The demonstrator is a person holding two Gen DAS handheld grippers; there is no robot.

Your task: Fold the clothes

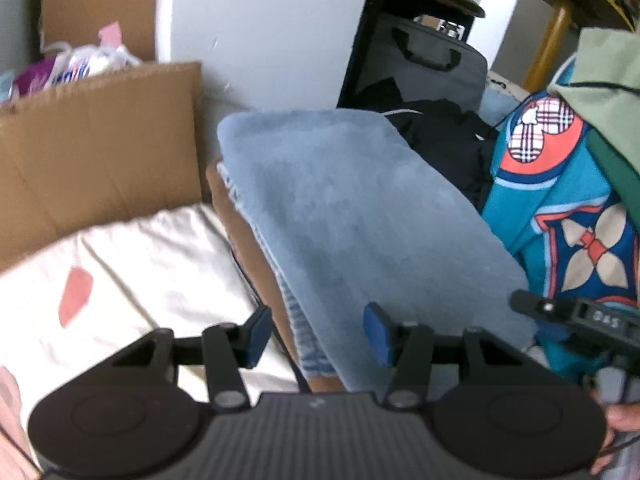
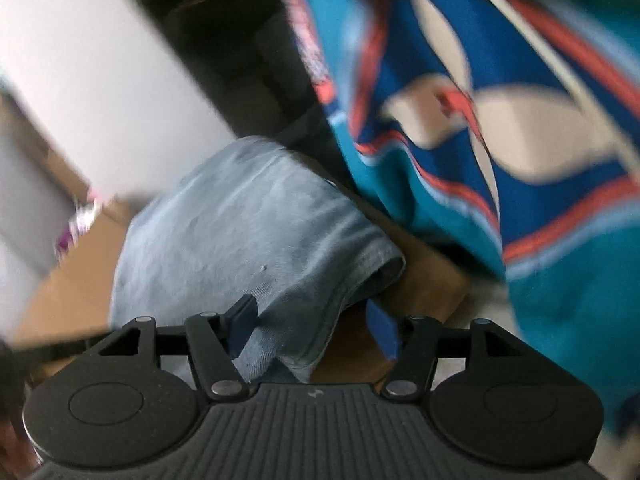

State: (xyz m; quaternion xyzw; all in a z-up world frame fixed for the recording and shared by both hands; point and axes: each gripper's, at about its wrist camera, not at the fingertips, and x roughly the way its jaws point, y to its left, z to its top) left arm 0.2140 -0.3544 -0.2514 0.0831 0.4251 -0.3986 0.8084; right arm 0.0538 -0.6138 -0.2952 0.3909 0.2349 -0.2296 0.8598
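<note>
A folded light blue garment [image 1: 360,208] lies on top of a brown folded piece [image 1: 256,264] on the white bedsheet [image 1: 132,264]. My left gripper [image 1: 316,336] is open at the garment's near end, and the hem lies between its blue pads [image 1: 256,336] without being pinched. In the right wrist view the same blue garment [image 2: 240,232] has its near corner between the fingers of my right gripper [image 2: 312,332], which is also open; the cloth rests against the left pad [image 2: 242,326]. Part of the right gripper [image 1: 576,316] shows at the garment's right edge.
A cardboard box [image 1: 96,136] with plastic bags stands at the left beside a white wall panel [image 1: 260,28]. Behind the garment are a black garment [image 1: 444,136] and a grey bag [image 1: 424,64]. A teal patterned blanket [image 1: 560,216] and green cloth [image 1: 608,88] crowd the right.
</note>
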